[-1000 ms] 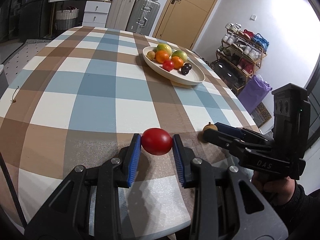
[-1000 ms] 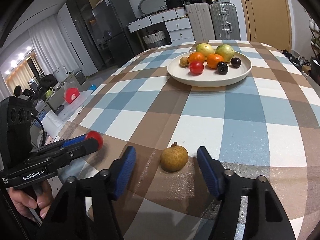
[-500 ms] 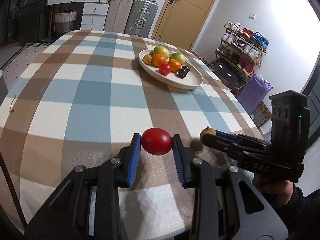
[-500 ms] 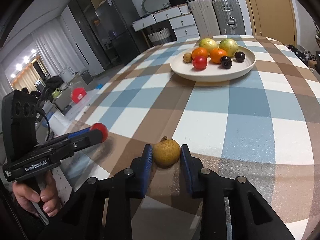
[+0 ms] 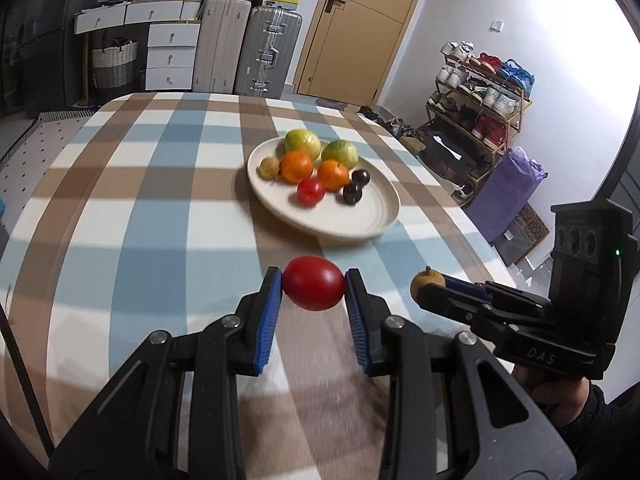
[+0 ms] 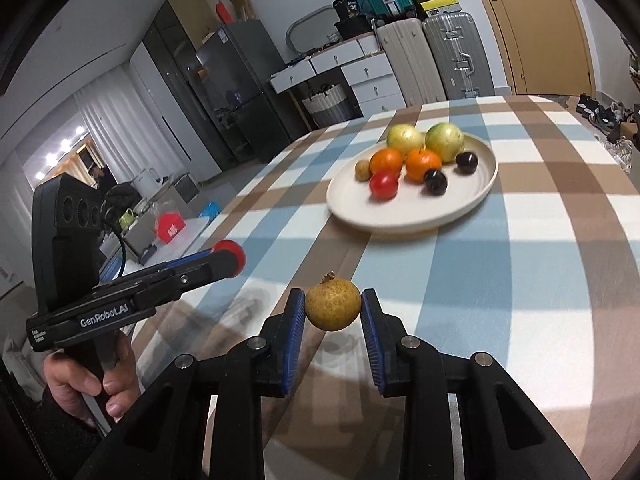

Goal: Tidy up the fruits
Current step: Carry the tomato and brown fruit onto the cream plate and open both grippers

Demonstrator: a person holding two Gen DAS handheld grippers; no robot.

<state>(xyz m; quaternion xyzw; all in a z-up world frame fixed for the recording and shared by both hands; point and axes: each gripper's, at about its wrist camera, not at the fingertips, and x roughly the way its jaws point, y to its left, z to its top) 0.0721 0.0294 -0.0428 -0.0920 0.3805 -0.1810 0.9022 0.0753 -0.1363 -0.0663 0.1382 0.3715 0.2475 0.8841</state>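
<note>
My left gripper is shut on a red tomato, held above the checked tablecloth. My right gripper is shut on a small brown round fruit, also lifted off the cloth. Each gripper shows in the other's view: the right gripper at the right with the brown fruit, the left gripper at the left with the tomato. Ahead stands a cream plate holding two green fruits, two oranges, a tomato, two dark plums and a small brown fruit.
The round table's right edge drops to a shoe rack and a purple bag. Suitcases and white drawers stand behind the table. A fridge is at the far left in the right wrist view.
The right gripper closed on the brown fruit and lifted it. Both grippers rose and moved toward the plate, which now looks nearer and more central.
</note>
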